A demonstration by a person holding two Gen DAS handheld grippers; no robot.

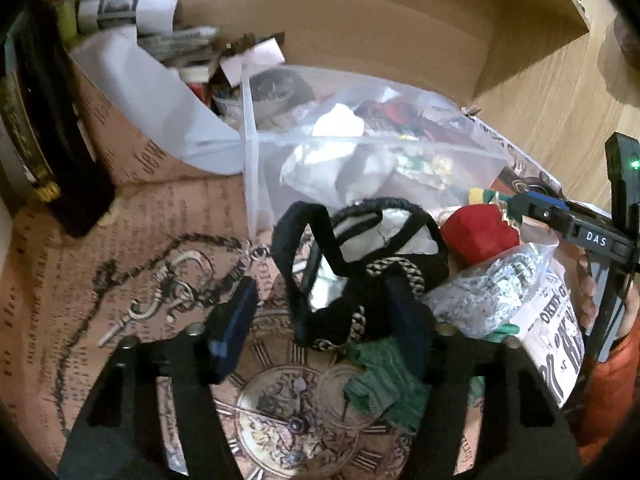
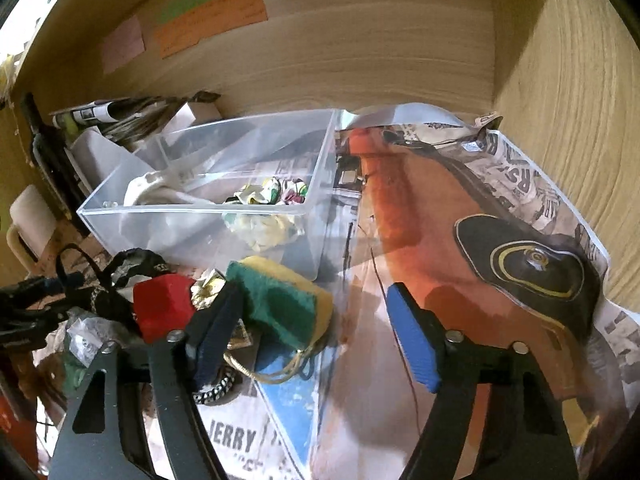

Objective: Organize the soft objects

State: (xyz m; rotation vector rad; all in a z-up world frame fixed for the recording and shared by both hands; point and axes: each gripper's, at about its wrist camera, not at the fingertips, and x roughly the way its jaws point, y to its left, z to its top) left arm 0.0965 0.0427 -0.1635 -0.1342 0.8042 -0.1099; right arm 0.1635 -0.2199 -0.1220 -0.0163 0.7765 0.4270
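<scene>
We hold the left gripper (image 1: 320, 320) spread wide over a black woven strap bag (image 1: 360, 248) with a braided cord, its blue rubber pads apart; the right gripper (image 2: 316, 344) likewise gapes, gripping nothing. Just beside its left pad lies a spongy green-and-yellow scouring pad (image 2: 284, 300) and a red felt lump (image 2: 164, 304). Behind them stands the clear plastic bin (image 2: 320, 184), holding crumpled white cloth (image 2: 160, 192) and floral fabric (image 2: 276, 196), on the newsprint-covered worktop (image 2: 520, 184).
</scene>
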